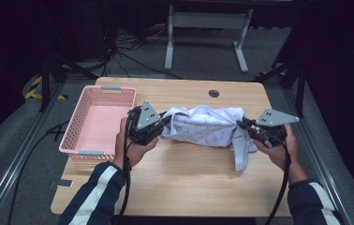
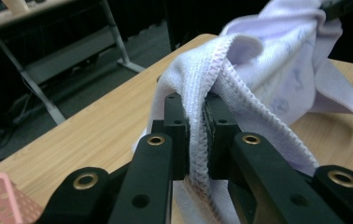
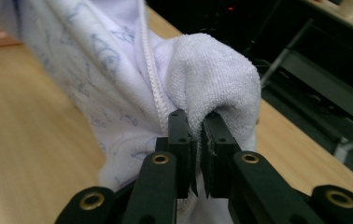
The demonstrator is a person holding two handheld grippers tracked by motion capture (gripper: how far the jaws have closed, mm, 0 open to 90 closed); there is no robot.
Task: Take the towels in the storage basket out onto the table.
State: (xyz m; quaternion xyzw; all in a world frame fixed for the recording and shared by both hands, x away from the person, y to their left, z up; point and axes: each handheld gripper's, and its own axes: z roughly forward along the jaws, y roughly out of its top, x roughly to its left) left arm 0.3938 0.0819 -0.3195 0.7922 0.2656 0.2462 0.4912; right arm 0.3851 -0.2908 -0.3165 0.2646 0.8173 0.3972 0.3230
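The black fingers (image 2: 180, 135) of the left gripper (image 1: 162, 123) are pressed together on a stitched hem of a white towel (image 1: 203, 125), the fabric squeezed into a thin band between the pads. The right gripper (image 1: 241, 123) does the same at the opposite end: its fingers (image 3: 181, 140) pinch a thick, rounded fold of terry cloth.

The towel hangs stretched between the two grippers above a light wooden table (image 1: 184, 183), its long axis running left to right across the person's front. It sags a little in the middle, and one loose corner droops from the right end down toward the tabletop; whether that corner touches the wood is hard to tell from above. Each hand holds its own end, so neither is nearer than the other.

The cloth is soft and looped, pale white with a faint blue print and a ridged overlock seam along its edges. A pink perforated plastic basket (image 1: 77, 136), rectangular and shallow, sits at the table's left edge, just beside the left hand (image 1: 130, 145).
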